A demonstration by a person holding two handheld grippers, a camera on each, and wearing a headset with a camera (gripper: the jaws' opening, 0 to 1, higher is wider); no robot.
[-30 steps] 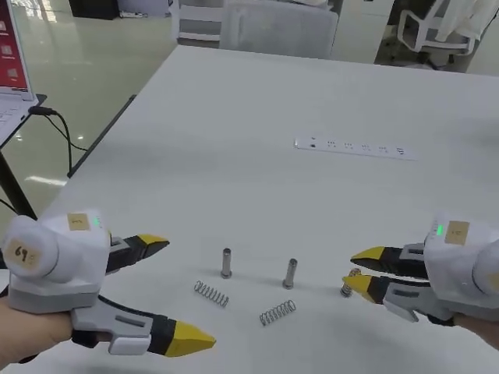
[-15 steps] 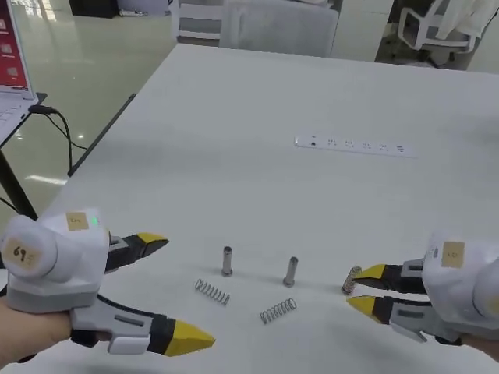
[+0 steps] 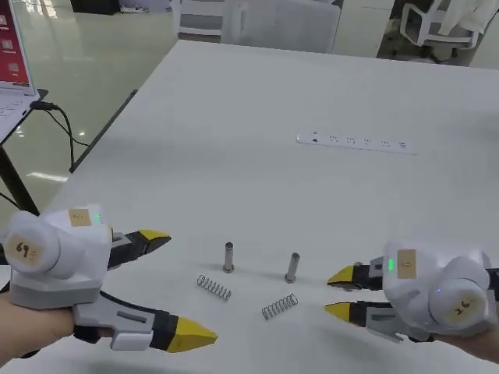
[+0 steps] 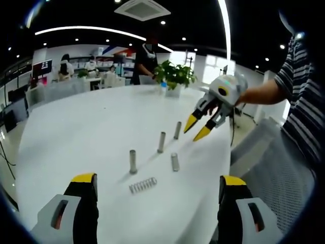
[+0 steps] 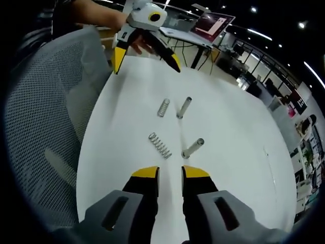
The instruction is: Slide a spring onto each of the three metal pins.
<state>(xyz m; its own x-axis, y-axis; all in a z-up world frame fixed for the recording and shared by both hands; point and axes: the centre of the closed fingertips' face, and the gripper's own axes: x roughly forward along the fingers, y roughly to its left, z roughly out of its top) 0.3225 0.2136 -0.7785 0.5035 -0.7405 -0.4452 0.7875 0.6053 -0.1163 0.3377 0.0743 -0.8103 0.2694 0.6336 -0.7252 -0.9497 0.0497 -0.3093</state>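
Two metal pins [image 3: 228, 257] [image 3: 292, 266] stand upright on the white table [image 3: 312, 195]. Two loose springs [image 3: 213, 287] [image 3: 279, 306] lie in front of them. A third pin [image 4: 177, 130] stands right beside the tips of my right gripper [image 3: 337, 293], which is open with nothing between its jaws. In the right gripper view that gripper [image 5: 171, 173] points at a pin [image 5: 193, 148] and a spring [image 5: 159, 144]. My left gripper [image 3: 175, 287] is wide open and empty at the table's near left, short of the left spring [image 4: 142, 185].
A white power strip [image 3: 355, 142] lies further back on the table. A laptop [image 3: 6, 74] on a stand and a black cable [image 3: 66, 128] sit off the left edge. Office chairs [image 3: 437, 27] stand beyond the far edge.
My right gripper has moved left toward the pins and now covers the rightmost pin in the head view. The left gripper has stayed put.
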